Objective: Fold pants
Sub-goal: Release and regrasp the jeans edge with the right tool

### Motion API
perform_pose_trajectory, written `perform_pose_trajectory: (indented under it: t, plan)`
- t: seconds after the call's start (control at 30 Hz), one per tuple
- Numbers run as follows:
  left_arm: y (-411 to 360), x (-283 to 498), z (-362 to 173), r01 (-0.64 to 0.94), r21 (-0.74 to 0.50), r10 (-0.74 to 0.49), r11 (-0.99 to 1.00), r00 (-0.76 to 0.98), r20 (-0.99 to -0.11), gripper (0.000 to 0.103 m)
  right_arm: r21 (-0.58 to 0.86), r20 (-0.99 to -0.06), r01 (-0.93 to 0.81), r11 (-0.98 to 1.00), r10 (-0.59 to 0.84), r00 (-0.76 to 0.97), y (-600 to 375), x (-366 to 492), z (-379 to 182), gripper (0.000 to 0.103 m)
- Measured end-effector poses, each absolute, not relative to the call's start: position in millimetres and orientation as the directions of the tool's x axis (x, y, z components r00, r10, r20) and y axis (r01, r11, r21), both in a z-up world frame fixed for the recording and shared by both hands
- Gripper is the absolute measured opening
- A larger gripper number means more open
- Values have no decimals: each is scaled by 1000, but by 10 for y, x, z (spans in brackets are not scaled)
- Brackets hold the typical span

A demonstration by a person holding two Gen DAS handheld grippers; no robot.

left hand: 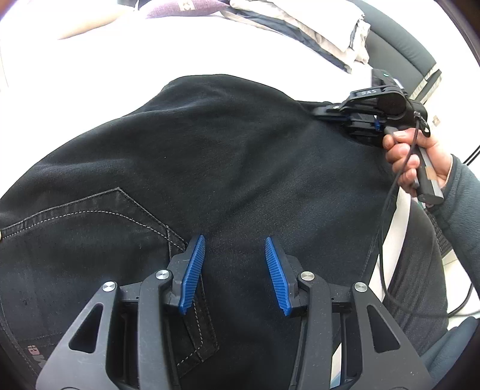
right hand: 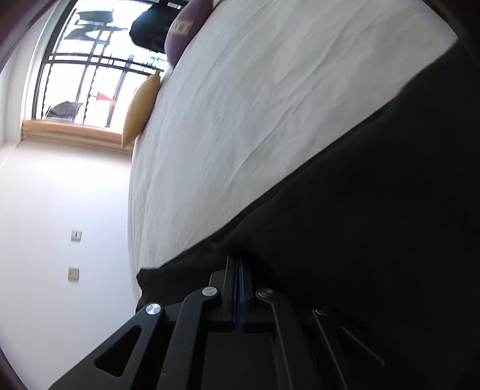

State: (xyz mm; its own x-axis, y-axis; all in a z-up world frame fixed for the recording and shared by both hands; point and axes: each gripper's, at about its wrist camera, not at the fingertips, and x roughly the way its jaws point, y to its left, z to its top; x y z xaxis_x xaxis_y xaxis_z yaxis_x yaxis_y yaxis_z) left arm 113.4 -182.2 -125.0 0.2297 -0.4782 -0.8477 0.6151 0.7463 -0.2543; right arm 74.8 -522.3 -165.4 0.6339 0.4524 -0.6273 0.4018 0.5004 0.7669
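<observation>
Black jeans [left hand: 228, 168] lie folded on a white bed sheet [left hand: 126, 69], with a stitched back pocket [left hand: 90, 228] at the left. My left gripper [left hand: 235, 243] hovers over the jeans near the pocket, blue pads apart, holding nothing. My right gripper [left hand: 322, 112] sits at the far right edge of the jeans, held by a hand. In the right wrist view the right gripper [right hand: 238, 261] has its jaws together on the dark edge of the jeans [right hand: 375, 210], which lie across the white sheet [right hand: 255, 105].
Folded beige and navy clothes [left hand: 324, 36] lie at the back right of the bed. A purple cushion [right hand: 187, 27] and a yellow pillow [right hand: 141, 111] lie near a window [right hand: 90, 75]. The person's legs [left hand: 414, 270] stand at the right bed edge.
</observation>
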Motion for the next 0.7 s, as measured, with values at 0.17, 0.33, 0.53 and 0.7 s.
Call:
perform_pose_trajectory:
  t: [0.17, 0.33, 0.53, 0.7]
  plan:
    - [-1803, 1148, -1293, 612, -260, -486, 747, 236, -842, 41, 782, -577, 182, 597, 581, 575, -4452, 993, -1160, 32]
    - [-1754, 1121, -1291, 611, -262, -487, 747, 236, -841, 41, 791, -543, -76, 607, 754, 370, -3256, 1562, -1139, 47]
    - [-1691, 1181, -1313, 602, -305, -522, 738, 222, -823, 41, 777, -604, 239, 582, 583, 544, -4154, 1873, -1628, 0]
    - [-1612, 1179, -1303, 601, -293, -515, 744, 235, -824, 41, 773, -587, 238, 588, 522, 619, -4617, 1285, -1222, 56]
